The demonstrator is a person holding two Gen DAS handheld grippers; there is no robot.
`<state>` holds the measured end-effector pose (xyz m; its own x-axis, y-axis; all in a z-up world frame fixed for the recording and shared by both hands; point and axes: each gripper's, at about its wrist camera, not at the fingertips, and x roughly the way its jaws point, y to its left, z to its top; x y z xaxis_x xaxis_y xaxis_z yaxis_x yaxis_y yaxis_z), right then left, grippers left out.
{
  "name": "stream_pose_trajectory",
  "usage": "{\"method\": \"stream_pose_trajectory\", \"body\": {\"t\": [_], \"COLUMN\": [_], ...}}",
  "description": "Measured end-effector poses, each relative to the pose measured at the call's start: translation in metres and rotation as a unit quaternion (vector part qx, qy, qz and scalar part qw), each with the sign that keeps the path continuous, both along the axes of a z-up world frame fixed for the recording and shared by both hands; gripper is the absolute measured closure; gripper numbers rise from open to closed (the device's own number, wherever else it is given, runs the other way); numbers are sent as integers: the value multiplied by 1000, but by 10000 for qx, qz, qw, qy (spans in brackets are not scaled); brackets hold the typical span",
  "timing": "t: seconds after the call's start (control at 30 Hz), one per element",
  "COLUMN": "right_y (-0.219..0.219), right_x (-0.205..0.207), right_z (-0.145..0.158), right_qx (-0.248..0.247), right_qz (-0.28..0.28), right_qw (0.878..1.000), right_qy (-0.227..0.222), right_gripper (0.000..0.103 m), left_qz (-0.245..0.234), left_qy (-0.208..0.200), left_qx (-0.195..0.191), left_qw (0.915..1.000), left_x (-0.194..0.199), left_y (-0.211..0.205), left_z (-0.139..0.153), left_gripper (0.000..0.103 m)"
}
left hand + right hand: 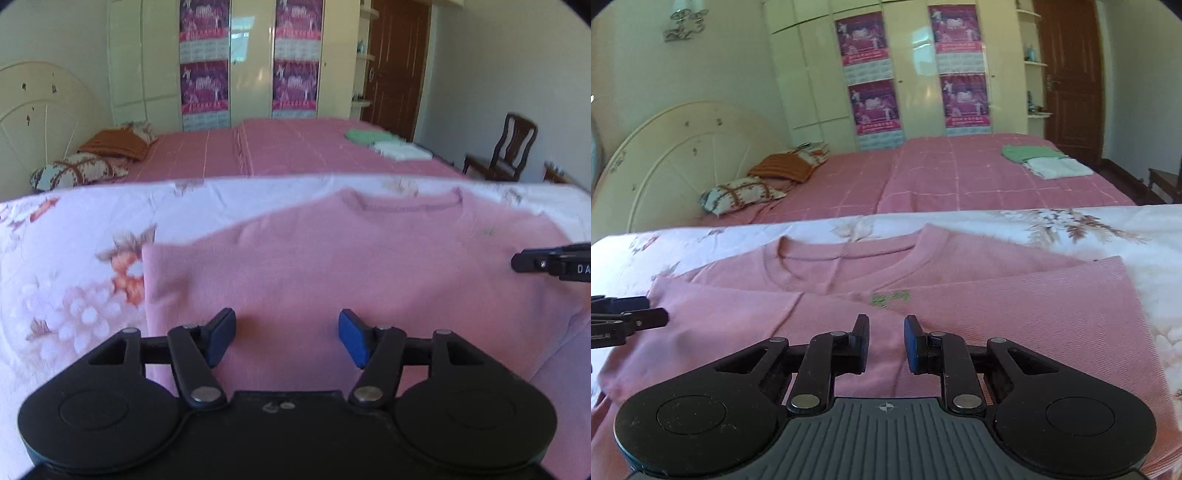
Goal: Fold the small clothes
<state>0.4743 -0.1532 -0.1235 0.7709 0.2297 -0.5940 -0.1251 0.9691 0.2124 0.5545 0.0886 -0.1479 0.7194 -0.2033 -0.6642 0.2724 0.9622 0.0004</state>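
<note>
A pink sweatshirt [332, 266] lies flat, collar [849, 254] away from me, on a white floral sheet [66, 266]. Both of its sides are folded in over the front, and a small green mark [888, 298] shows on the chest. My left gripper [287, 338] hovers over the shirt's near left part, jaws wide apart, blue pads [221, 339] empty. My right gripper [886, 343] is over the shirt's near middle, jaws a narrow gap apart with only cloth below them. Each gripper shows at the edge of the other's view: right gripper [517, 263], left gripper [655, 311].
Behind the floral sheet is a bed with a pink checked cover [960, 177]. On it lie folded green [1027, 152] and white clothes [1056, 167], and pillows [738, 194] by the headboard. Wardrobe, brown door [399, 62] and a wooden chair [506, 147] stand beyond.
</note>
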Motion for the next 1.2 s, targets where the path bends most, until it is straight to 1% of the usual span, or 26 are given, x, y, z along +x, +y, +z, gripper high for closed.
{"method": "stream_pose_trajectory", "body": {"t": [0.03, 0.07, 0.1, 0.17, 0.23, 0.27, 0.3, 0.37, 0.43, 0.5, 0.53, 0.6, 0.7, 0.73, 0.77, 0.8, 0.83, 0.87, 0.93, 1.0, 1.03, 1.07, 1.1, 1.13, 1.17, 1.2], "right_y": [11, 17, 20, 21, 19, 22, 26, 37, 52, 62, 66, 67, 53, 46, 38, 27, 19, 13, 9, 14, 16, 18, 21, 24, 25, 26], "right_x": [4, 5, 4, 2, -9, -12, -12, -3, 8, 17, 20, 15, -2, -11, -21, -31, -38, -41, -41, -37, -39, -44, -45, -42, -46, -47], "right_z": [-7, -13, -13, -5, 5, 8, 8, 7, 3, -6, -13, -15, -15, -15, -16, -14, -15, -20, -24, -15, -8, -4, -7, -15, -18, -16], "right_qx": [-257, -475, -591, -468, -241, -205, -161, -38, -52, -129, -230, -376, -540, -684, -802, -694, -667, -623, -441, -495, -431, -395, -528, -746, -835, -903], "right_qz": [114, 141, 141, 52, 92, 164, 240, 296, 305, 310, 327, 401, 518, 457, 393, 363, 241, 218, 173, 31, 13, 49, 61, 71, 109, 114], "right_qw": [9995, 9986, 9981, 9988, 9996, 9995, 9993, 9994, 9995, 9992, 9988, 9982, 9968, 9962, 9956, 9967, 9972, 9973, 9985, 9980, 9986, 9991, 9983, 9960, 9957, 9948], "right_qy": [159, 177, 117, 134, -133, -198, -216, -153, -55, 196, 295, 254, 281, 268, 278, 195, 232, 311, 285, 380, 308, 175, 240, 486, 392, 448], "right_gripper": [83, 83, 83, 82, 82, 82, 82, 82, 82, 82, 82, 83, 83, 83, 83, 82, 82, 82, 81, 81, 81, 81, 81, 81, 80, 80], "left_qz": [22, 60, 127, 163, 79, 24, -53, -129, -268, -289, -277, -218, -10, 20, 26, -12, -33, -27, 90, 111, 145, 174, 125, 108, 151, 177], "left_qy": [-132, -104, -110, -354, -498, -546, -551, -466, -181, 81, 2, 12, -70, -97, -78, -57, -43, -16, -4, -46, 40, 197, 121, 93, 140, 160], "left_qx": [-5, 13, 37, -99, -350, -393, -414, -384, -265, -126, -170, -147, 150, 132, 29, -137, -198, -141, -62, -310, -321, -224, -89, 38, 42, -14], "left_qw": [9999, 9999, 9999, 9992, 9981, 9977, 9976, 9981, 9991, 9995, 9995, 9997, 9999, 9999, 10000, 9999, 9998, 9999, 9999, 9994, 9994, 9994, 9998, 9999, 9998, 9997], "left_x": [-4, -5, -8, -22, -33, -34, -33, -25, -18, -16, -21, -32, -59, -68, -75, -77, -76, -74, -70, -72, -73, -71, -74, -77, -78, -81], "left_y": [0, 0, -1, 1, -2, -7, -15, -32, -50, -57, -55, -44, -14, -1, 11, 20, 23, 20, 11, 9, 8, 5, 2, -2, -2, -1], "left_z": [-2, 1, 7, 19, 29, 32, 32, 30, 18, 2, 0, 1, 1, 0, -1, -1, 0, 1, 7, 13, 11, 6, 2, 2, 5, 10], "left_gripper": [41, 41, 43, 42, 42, 40, 34, 32, 29, 30, 30, 28, 28, 28, 28, 28, 28, 29, 32, 31, 29, 29, 28, 28, 29, 26]}}
